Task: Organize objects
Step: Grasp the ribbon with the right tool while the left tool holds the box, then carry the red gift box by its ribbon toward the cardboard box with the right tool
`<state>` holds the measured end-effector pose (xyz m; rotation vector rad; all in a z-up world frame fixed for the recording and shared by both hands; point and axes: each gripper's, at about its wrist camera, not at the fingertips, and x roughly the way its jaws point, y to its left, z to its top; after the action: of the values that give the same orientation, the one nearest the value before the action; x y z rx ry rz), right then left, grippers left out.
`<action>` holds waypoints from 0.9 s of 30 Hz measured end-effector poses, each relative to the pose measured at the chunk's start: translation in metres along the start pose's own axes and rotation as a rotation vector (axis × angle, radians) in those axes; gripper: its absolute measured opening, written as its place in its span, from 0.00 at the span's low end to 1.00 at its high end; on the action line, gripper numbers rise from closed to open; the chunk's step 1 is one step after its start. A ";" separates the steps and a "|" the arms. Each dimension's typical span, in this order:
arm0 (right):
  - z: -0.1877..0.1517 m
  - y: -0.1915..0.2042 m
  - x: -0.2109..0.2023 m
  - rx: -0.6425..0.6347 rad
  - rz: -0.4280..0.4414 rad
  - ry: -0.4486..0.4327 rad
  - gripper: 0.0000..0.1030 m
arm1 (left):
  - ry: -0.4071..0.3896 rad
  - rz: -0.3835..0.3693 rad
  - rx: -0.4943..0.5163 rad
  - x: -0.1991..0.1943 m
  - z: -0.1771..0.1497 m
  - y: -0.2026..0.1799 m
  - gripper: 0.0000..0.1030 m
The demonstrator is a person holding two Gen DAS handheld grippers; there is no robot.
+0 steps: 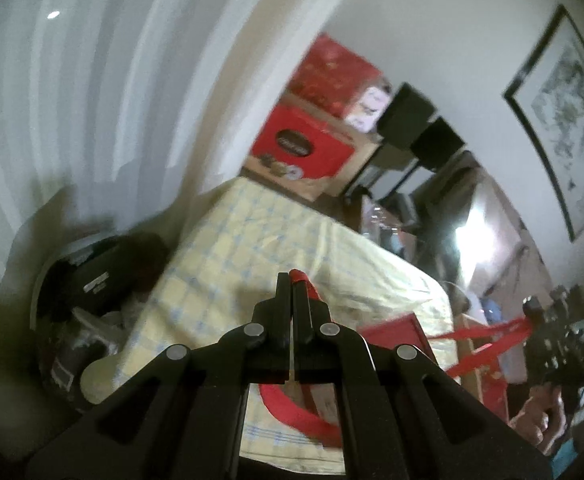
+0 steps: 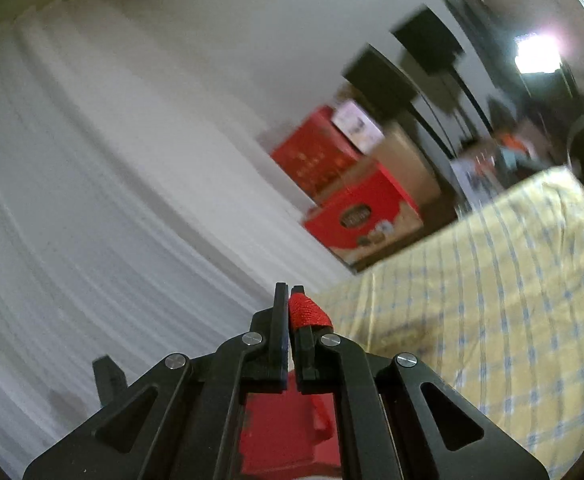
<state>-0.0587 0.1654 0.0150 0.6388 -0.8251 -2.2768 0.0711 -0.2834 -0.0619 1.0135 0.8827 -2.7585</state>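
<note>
A yellow checked cloth (image 1: 292,248) covers the table ahead of both grippers, with white curtains (image 1: 72,100) behind it and a pale wall beyond. At the far end of the cloth stand stacked red boxes (image 1: 312,120), dark speakers (image 1: 412,116) just right of them, and a framed picture (image 1: 564,120) on the wall further right. Both views are blurred.

In the left wrist view, the left gripper (image 1: 292,280) has its fingers pressed together on a red handle (image 1: 306,284) of a red bag (image 1: 400,332); the strap shows at the fingertips and loops down below the fingers. The bag's rim sits just right of and below the gripper, over the near part of the cloth. A second red strap (image 1: 488,334) runs from the bag to the right, up to the right gripper (image 1: 532,306), which a hand (image 1: 540,424) holds at the frame's right edge. Left of the left gripper, beside the table, is a dark bin (image 1: 92,300) of mixed items, too blurred to name.

In the right wrist view, the right gripper (image 2: 290,300) is likewise closed, pinching a red strap (image 2: 308,312) that wraps over its right finger. The red bag (image 2: 284,432) hangs directly beneath the fingers. The cloth (image 2: 492,300) lies to the right of this gripper, the curtains (image 2: 92,200) to its left.
</note>
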 end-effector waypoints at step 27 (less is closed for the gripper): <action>0.012 0.086 -0.089 -0.345 -0.098 -0.050 0.02 | -0.152 -0.182 0.241 -0.087 0.010 -0.157 0.01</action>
<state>0.0285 0.1790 0.1027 0.4731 -0.4128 -2.4534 0.0935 -0.1691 0.0747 0.7716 0.6642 -3.1057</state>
